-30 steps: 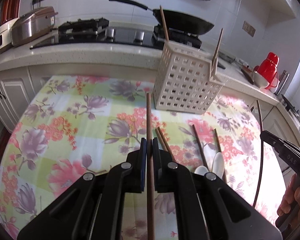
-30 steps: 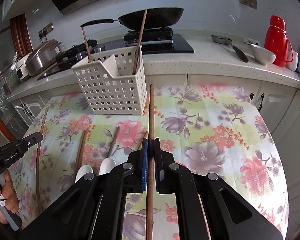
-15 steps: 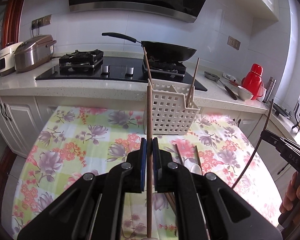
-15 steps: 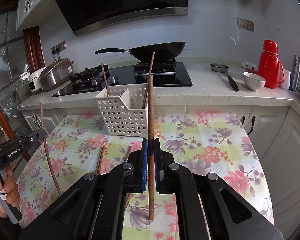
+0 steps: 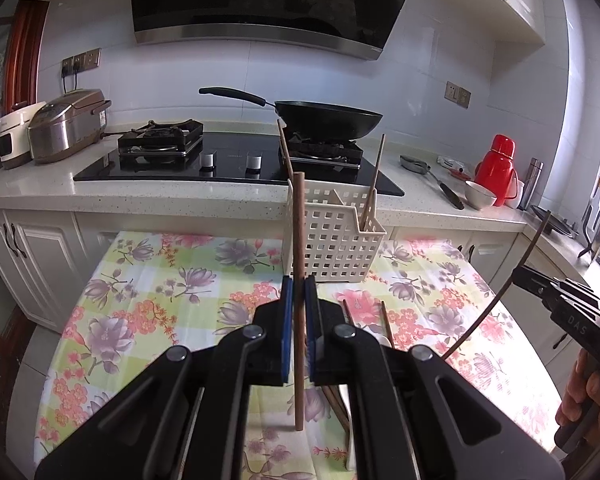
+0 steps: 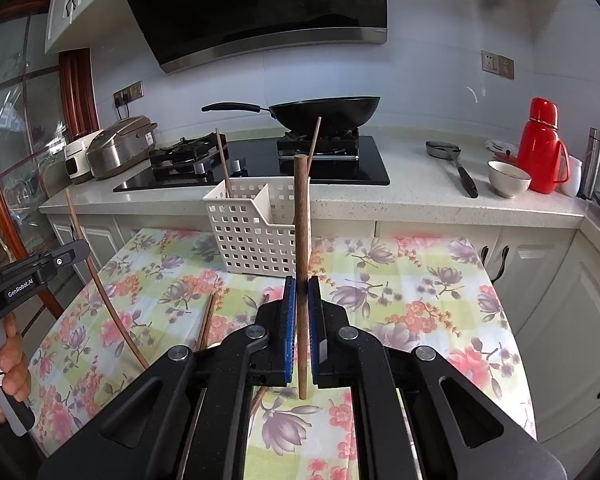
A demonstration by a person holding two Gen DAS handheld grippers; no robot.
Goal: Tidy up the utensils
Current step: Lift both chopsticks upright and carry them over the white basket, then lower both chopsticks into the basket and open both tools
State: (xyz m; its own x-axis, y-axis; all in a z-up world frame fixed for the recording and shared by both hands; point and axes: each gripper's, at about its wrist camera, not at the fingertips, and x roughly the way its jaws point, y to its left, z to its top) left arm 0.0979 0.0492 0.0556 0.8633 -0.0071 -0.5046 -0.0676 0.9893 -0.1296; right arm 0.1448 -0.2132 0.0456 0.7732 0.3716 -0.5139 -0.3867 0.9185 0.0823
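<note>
Home kitchen — gas hob (image 5: 236,152), wok (image 5: 324,122), range hood (image 5: 272,0).

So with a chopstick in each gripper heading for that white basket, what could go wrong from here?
1. Each chopstick, left and right, is pinched at a single spot, so it may pivot or slip on contact.
2. The basket looks light; a tip catching its rim could tip it.
3. The chopsticks already standing inside lean across the openings and might block entry.

A white lattice basket (image 6: 256,236) stands on a floral green-and-pink tablecloth (image 6: 400,280); the thermos (image 6: 540,148) is red.
</note>
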